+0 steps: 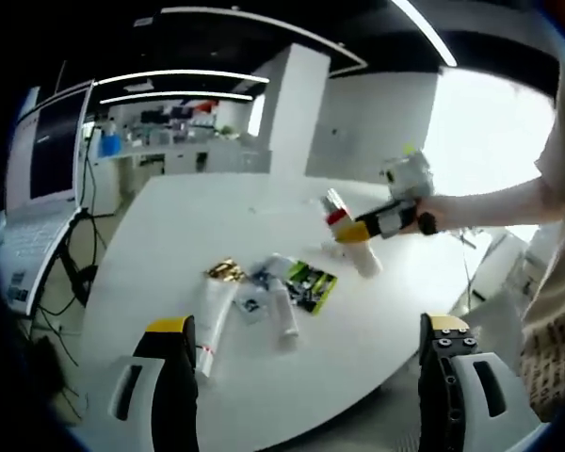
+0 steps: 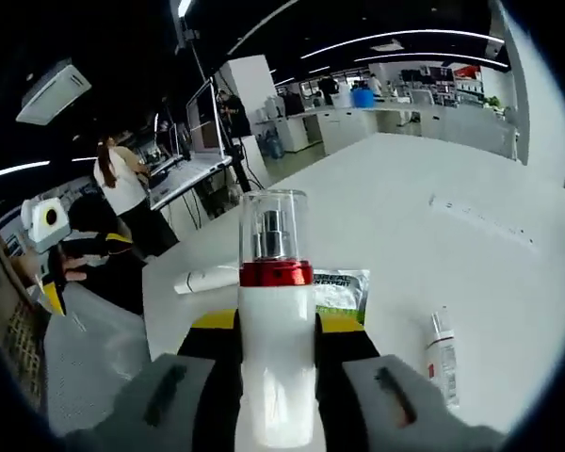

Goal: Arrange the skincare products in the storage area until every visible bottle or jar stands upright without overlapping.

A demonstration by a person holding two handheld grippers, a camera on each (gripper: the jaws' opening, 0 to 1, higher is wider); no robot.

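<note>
My right gripper (image 2: 275,330) is shut on a white pump bottle (image 2: 275,311) with a red collar and a clear cap. In the left gripper view that bottle (image 1: 347,231) hangs tilted above the far side of the white table (image 1: 188,217), held by the right gripper (image 1: 369,229). Loose products lie flat in a cluster: a long white tube (image 1: 213,318), a gold packet (image 1: 224,271), a green-and-black sachet (image 1: 311,285) and a small tube (image 1: 283,315). My left gripper (image 1: 306,372) stands wide open over the table's near edge, holding nothing.
The right gripper view has the green sachet (image 2: 341,287), the white tube (image 2: 205,280) and a small bottle (image 2: 442,356) lying on the table (image 2: 424,207). A person's arm (image 1: 490,205) reaches in from the right. Desks, monitors and people stand beyond the table.
</note>
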